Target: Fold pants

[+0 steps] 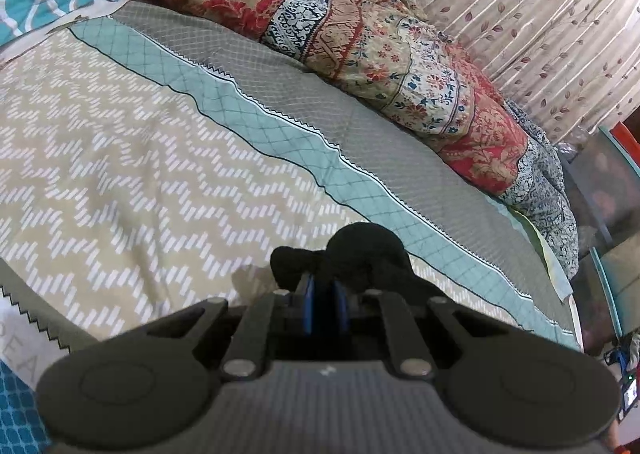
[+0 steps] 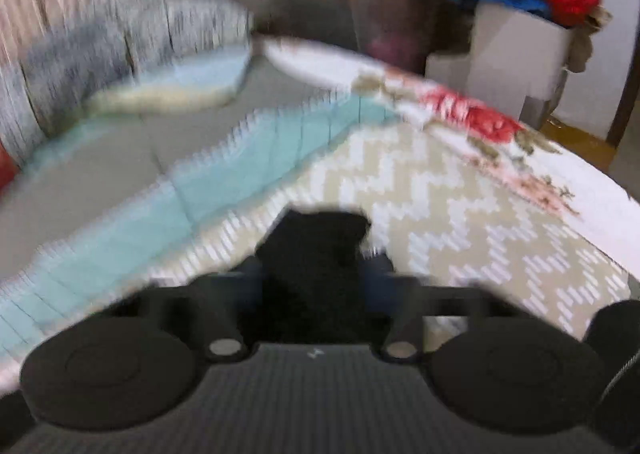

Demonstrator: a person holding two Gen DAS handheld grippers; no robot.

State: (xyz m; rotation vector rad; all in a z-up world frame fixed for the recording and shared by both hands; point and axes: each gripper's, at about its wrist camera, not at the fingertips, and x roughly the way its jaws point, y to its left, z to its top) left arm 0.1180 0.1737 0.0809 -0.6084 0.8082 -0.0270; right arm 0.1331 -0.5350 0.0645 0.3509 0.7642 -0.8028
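Both the left tongs [image 1: 325, 294] and right tongs [image 2: 316, 278] are clamped on bunched black pants [image 1: 360, 250]; soft, limp cloth, best pinched at edges.

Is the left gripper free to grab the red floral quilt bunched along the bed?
Probably not: the left gripper is shut on black pants fabric, though nothing blocks the quilt.
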